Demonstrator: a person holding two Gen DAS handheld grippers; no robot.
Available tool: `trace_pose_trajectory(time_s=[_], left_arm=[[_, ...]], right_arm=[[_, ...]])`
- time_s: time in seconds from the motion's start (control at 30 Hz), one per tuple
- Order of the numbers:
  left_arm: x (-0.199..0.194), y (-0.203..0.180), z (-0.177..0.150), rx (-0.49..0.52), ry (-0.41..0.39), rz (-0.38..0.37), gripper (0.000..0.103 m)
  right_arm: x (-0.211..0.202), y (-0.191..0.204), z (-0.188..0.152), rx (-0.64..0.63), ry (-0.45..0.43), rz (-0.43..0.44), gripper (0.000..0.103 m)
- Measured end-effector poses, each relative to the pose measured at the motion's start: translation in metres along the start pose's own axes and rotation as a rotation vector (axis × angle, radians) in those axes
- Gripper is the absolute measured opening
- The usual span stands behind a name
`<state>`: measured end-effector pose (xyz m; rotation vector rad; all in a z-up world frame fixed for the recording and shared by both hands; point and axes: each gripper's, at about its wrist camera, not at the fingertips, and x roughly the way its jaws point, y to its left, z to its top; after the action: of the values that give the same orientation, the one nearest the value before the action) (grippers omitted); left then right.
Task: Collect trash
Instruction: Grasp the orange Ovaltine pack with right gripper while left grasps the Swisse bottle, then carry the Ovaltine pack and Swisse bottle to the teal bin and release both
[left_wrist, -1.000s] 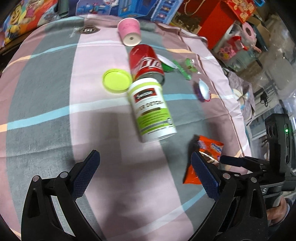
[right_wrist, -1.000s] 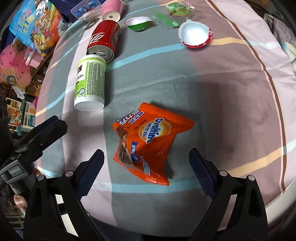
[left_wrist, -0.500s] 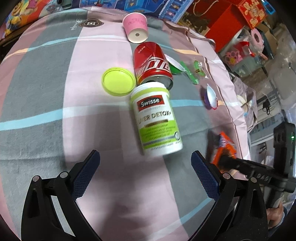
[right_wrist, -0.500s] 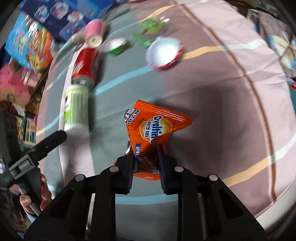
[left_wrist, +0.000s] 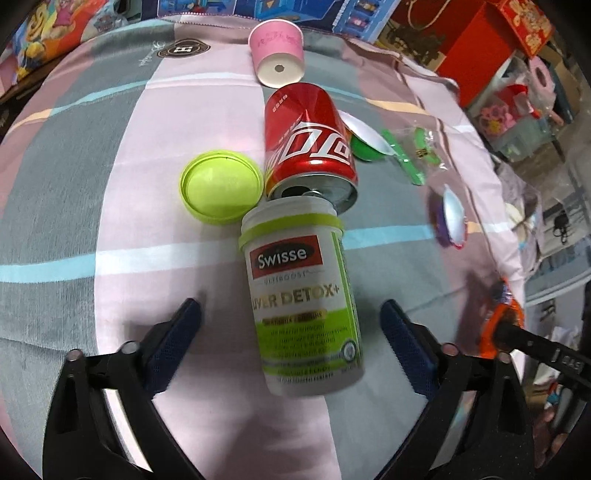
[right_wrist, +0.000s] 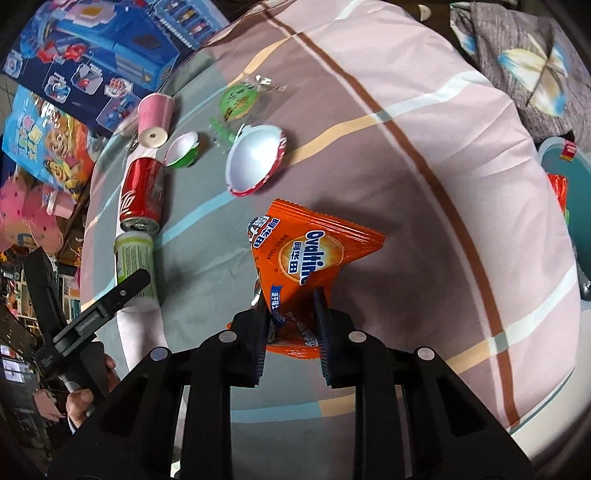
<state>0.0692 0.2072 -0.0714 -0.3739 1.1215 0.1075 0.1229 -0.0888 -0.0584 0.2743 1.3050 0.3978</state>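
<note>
Underneath, a striped pink-grey bedsheet; toy boxes beyond.

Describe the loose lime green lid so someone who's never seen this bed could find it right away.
On the pink and grey striped bedspread, find the red soda can lying on its side. The round lime green plastic lid lies just left of it, open side up, the only flat, shallow disc there.

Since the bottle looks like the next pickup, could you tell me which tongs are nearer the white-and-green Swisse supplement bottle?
Left. The left tongs straddle the white-and-green Swisse supplement bottle, closing in without touching. The right tongs are off to its side, clamped on the orange Ovaltine wrapper.
</note>
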Motion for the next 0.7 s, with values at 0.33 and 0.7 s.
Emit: trace_pose_trajectory(time_s=[0.33, 0.7], left_arm=[[-0.015, -0.037, -0.015, 0.105, -0.011, 0.012, 0.052], [-0.023, -0.153, -0.021, 0.344, -0.014, -0.072, 0.052]], right_arm=[[-0.019, -0.033, 0.006, 0.028, -0.047, 0.059, 0.022], [-0.065, -0.108, 0.012, 0.149, -0.176, 0.086, 0.022]])
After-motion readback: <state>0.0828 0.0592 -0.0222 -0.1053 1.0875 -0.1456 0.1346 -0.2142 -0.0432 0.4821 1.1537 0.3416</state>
